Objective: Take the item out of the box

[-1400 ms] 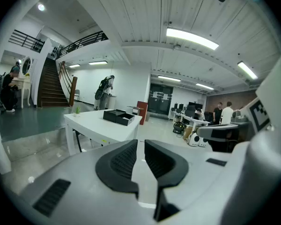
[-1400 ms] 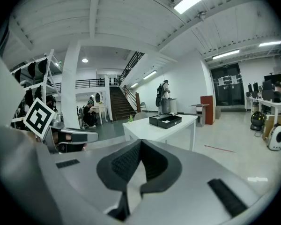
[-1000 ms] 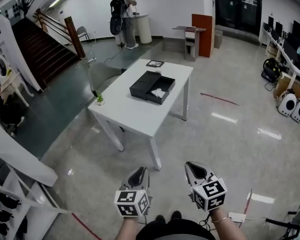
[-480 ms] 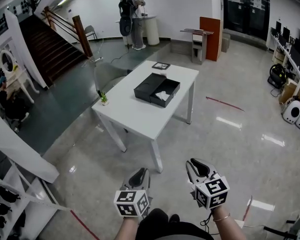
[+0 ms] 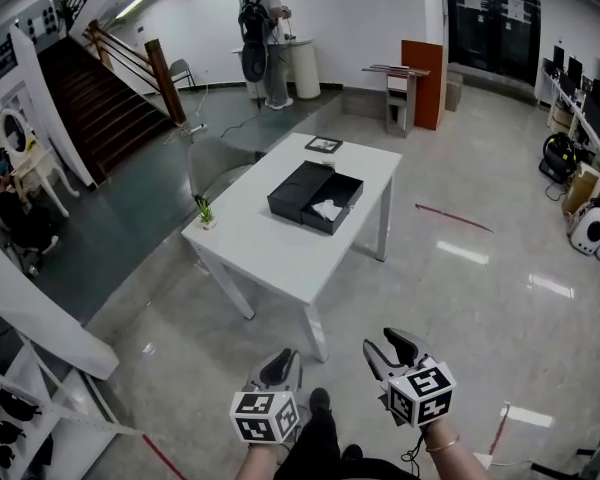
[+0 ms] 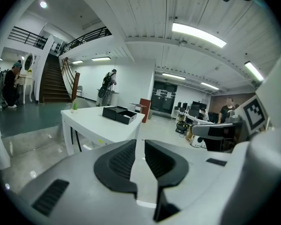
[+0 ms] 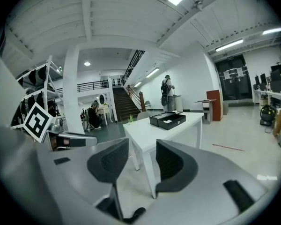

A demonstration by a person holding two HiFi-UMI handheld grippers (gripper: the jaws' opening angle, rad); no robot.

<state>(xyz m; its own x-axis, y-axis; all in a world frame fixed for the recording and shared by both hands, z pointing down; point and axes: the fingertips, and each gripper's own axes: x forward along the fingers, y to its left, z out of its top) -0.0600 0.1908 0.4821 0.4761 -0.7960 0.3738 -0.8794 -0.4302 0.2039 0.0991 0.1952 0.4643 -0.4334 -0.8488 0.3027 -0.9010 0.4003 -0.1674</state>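
An open black box lies on a white table a few steps ahead of me, with a white item in its right half. The box also shows far off in the left gripper view and the right gripper view. Both grippers hang low in front of my body, well short of the table. My left gripper has its jaws drawn together to a thin slit, holding nothing. My right gripper is opening, with nothing between its pads.
A small potted plant stands at the table's left corner and a flat framed square at its far end. A person with a backpack stands at the back. A staircase and white shelving line the left side.
I have stepped a little nearer the table. The right gripper's jaws have parted from shut to a clear gap. The left gripper looks unchanged.
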